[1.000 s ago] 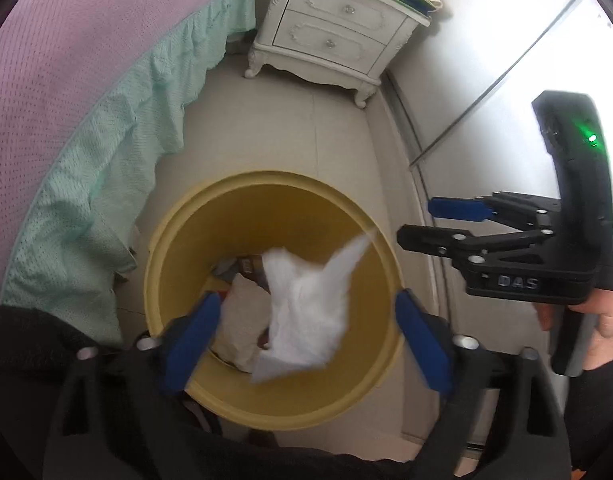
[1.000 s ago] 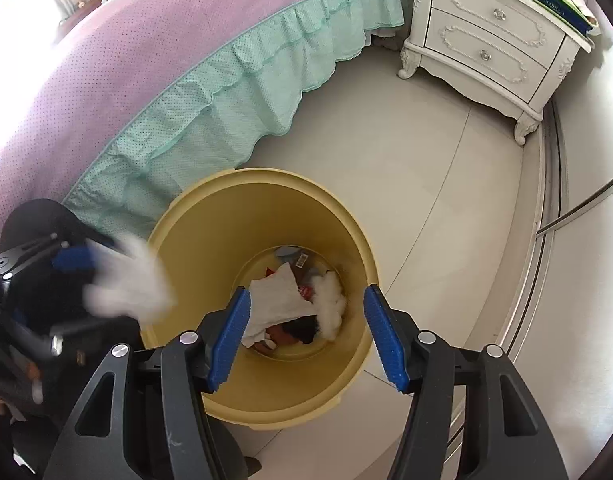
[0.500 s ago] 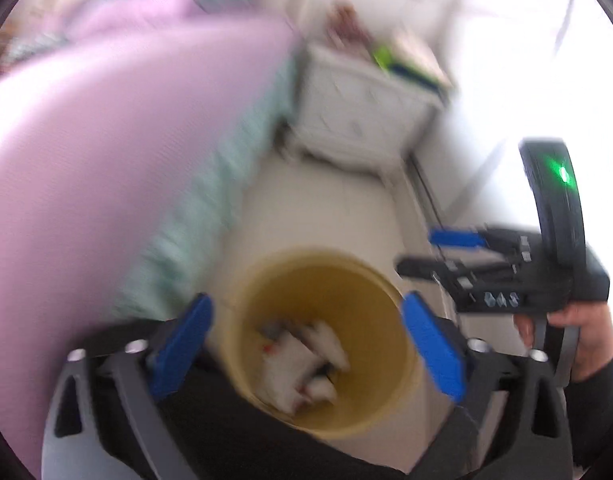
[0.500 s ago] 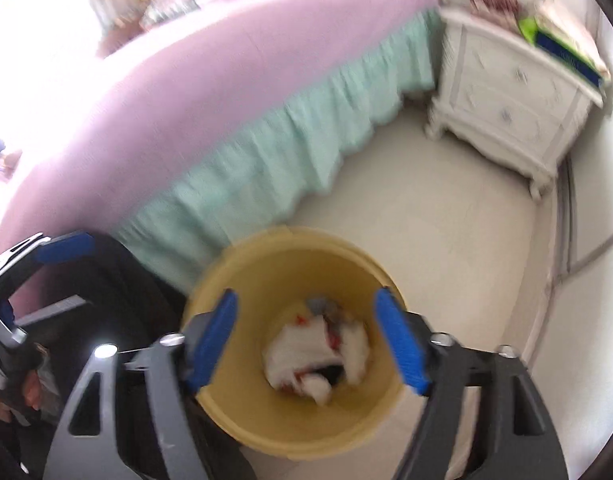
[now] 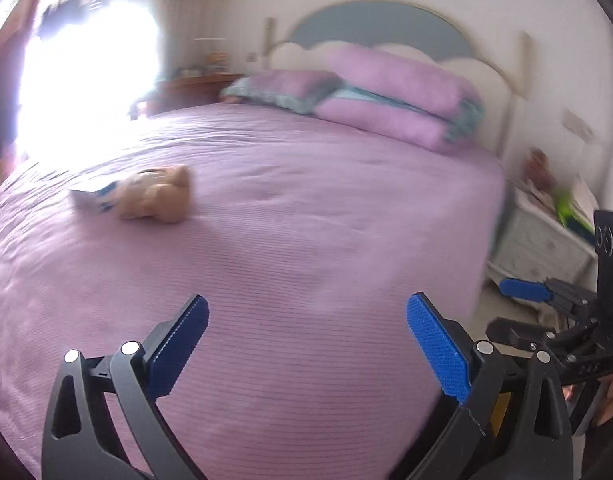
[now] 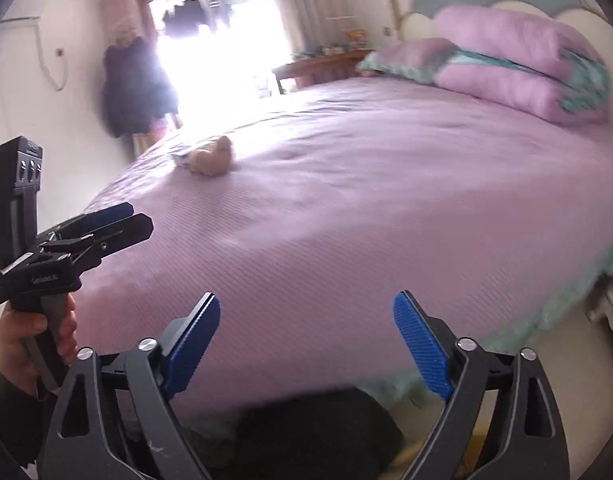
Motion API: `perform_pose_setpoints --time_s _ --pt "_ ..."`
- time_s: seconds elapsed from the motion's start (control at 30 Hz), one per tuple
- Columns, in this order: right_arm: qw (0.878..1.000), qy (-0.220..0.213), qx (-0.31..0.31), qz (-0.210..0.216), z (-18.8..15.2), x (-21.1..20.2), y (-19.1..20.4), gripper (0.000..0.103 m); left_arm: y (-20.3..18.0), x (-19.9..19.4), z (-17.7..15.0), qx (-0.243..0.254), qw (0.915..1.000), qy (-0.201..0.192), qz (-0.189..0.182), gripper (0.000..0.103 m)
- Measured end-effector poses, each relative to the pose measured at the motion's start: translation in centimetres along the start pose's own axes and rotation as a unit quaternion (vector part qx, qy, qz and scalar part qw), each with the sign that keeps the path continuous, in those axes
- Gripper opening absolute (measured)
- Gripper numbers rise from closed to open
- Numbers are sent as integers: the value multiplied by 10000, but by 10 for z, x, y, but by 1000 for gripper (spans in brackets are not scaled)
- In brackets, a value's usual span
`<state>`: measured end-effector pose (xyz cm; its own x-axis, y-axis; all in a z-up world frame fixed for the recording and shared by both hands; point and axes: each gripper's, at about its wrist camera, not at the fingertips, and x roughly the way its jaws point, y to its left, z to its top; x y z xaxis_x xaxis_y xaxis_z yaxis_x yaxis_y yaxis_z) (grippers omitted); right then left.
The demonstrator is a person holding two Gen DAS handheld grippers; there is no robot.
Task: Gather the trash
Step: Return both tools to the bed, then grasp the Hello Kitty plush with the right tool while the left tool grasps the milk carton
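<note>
Both grippers point over a bed with a purple cover [image 5: 306, 220]. My left gripper [image 5: 306, 348] is open and empty above the near edge of the bed; it also shows at the left of the right wrist view [image 6: 118, 220]. My right gripper [image 6: 306, 344] is open and empty; it also shows at the right edge of the left wrist view [image 5: 522, 308]. A tan crumpled lump [image 5: 158, 200] lies far out on the cover beside a white and blue scrap [image 5: 94, 200]; the lump also shows in the right wrist view [image 6: 212, 158]. The yellow bin is out of view.
Purple pillows [image 5: 394, 100] lie stacked at the headboard [image 5: 378, 26]. A white nightstand [image 5: 546, 240] stands right of the bed. A bright window [image 6: 226, 52] and a dark hanging garment [image 6: 134, 84] are at the far side. A teal bed skirt [image 6: 546, 328] hangs at the near right.
White tissue dropped from my left gripper into the yellow bin. Both grippers then swung up from the bin to face the bed. Both stayed open.
</note>
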<state>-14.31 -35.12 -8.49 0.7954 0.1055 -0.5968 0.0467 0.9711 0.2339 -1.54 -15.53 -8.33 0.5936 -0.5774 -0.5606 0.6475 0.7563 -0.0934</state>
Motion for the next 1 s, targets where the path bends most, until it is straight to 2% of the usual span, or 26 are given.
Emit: perform_pose_setpoints --time_s 0.17,0.3,0.47,0.77,1.0 --pt "9975 55 -398 581 50 47 40 89 75 -11 15 -465 9960 -131 758 99" --pt "9943 73 -887 578 87 82 75 93 116 -11 30 -544 9925 -106 1086 99" --pt "9888 279 -1319 645 118 133 110 95 156 -3 48 -818 9910 -92 1056 99" --pt "9783 888 -1663 861 152 224 131 95 206 44 74 -1158 9861 10 1189 99" --pt "9708 1106 -2087 415 171 291 139 95 236 75 79 -1339 9833 119 1230 99"
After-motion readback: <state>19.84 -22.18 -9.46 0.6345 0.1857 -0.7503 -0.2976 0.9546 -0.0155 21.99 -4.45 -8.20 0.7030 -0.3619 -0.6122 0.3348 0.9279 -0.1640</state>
